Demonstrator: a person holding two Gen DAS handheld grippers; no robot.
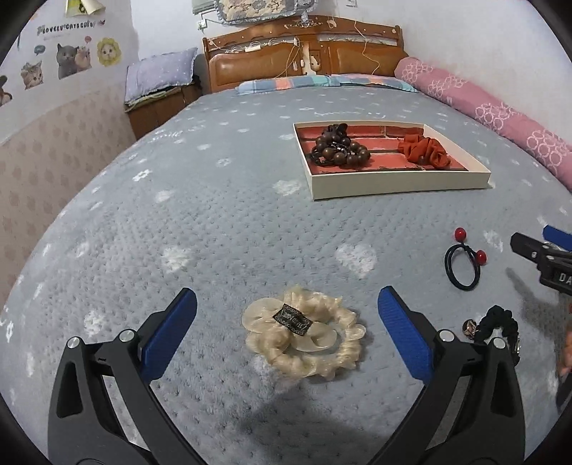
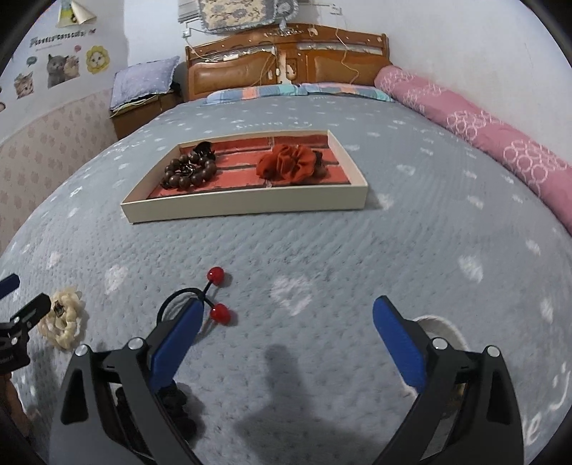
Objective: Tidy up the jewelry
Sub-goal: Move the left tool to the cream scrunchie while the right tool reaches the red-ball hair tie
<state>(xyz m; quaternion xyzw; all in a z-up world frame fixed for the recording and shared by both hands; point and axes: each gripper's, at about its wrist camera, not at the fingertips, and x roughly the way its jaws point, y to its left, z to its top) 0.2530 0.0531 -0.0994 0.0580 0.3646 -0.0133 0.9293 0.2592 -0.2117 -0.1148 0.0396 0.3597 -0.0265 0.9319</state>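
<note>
Your left gripper stands wide open, its blue pads either side of the cream scrunchie without touching it — placed, I judge, for a straight closing grasp. The scrunchie lies flat on the grey bedspread near the foot edge, well short of the tray. It carries a small dark label with pale lettering; the wording is too small to read.

Your right gripper is also open and holds nothing. Its left pad overlaps the loop of the black hair tie with red beads; whether it touches I cannot tell. A black scrunchie lies close beside your left gripper's right finger.

The tray sits further up the bed, toward the headboard. Within it, a wooden bead bracelet occupies the left end and a red scrunchie the right — sorted apart, it appears, leaving the middle free for what remains.

Legible writing: the wall sticker reads roughly "LOVELY CATS"; the right gripper's body shows "DA", cut off at the frame edge.
</note>
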